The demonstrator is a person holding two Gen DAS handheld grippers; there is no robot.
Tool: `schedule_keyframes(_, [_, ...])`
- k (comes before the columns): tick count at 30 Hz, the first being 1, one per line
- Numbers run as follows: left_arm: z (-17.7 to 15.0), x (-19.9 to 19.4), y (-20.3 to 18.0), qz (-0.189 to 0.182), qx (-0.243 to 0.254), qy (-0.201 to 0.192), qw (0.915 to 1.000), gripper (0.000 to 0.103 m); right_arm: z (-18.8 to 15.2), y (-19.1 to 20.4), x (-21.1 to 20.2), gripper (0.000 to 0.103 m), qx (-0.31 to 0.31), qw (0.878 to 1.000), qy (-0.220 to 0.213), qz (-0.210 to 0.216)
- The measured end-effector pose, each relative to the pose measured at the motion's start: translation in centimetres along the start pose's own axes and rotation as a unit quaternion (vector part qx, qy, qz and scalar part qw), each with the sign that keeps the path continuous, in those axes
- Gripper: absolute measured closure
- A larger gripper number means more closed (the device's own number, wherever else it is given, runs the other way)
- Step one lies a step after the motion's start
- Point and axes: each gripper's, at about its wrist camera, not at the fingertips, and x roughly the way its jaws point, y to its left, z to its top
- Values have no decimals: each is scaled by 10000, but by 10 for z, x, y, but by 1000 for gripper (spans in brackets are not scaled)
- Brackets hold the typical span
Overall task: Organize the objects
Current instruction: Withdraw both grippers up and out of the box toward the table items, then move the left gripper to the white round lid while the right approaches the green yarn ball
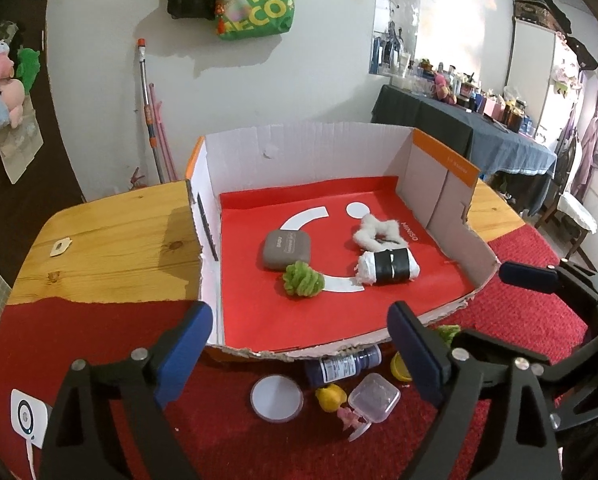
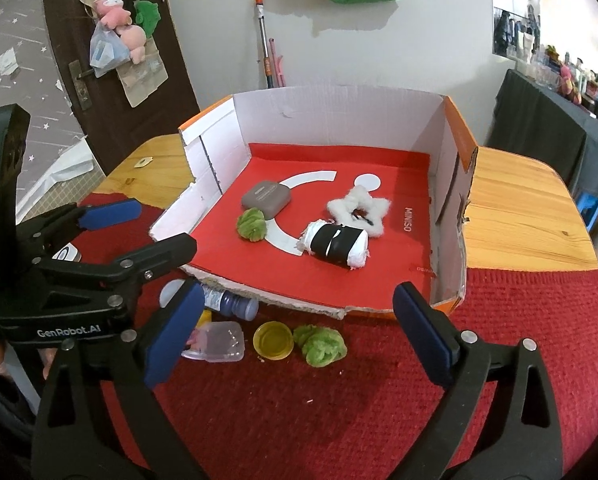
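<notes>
Both our grippers hang over the near edge of the table with jaws spread wide and nothing between them: the left gripper (image 1: 299, 344) above the small clutter, the right gripper (image 2: 295, 332) just beside it on the right.

Nearest the tools, on the red mat (image 2: 339, 412), lie the things we judge are left to sort: a clear plastic case (image 1: 374, 397), a white round lid (image 1: 277, 399), a dark blue bottle (image 1: 341, 364) on its side against the box, a yellow cap (image 2: 273, 340) and a green pompom (image 2: 319, 345).

We expect the pompom to be light and soft, so any pinch through its middle should hold. The bottle looks smooth and may roll; we would close across its body, not its ends. The flat lid seems hardest, needing an edge grip.

Farther off, the cardboard box (image 1: 443, 196) already holds a grey case (image 1: 287, 250), another pompom, a white star-shaped scrunchie (image 2: 359, 208) and a rolled cloth (image 2: 337, 244).
</notes>
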Motion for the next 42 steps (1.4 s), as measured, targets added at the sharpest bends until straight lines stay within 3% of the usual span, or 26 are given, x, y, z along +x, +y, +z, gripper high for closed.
schedule_keyframes(22, [-14,-19,-1,104,-41,-117,9999,0,-21,14,-22,0,-72,9998,-159,-32])
schedule_keyframes(42, [-39,-20,2,147,-155,36,9998,0,-42,20,-23,0,-143,9998,-103,-43])
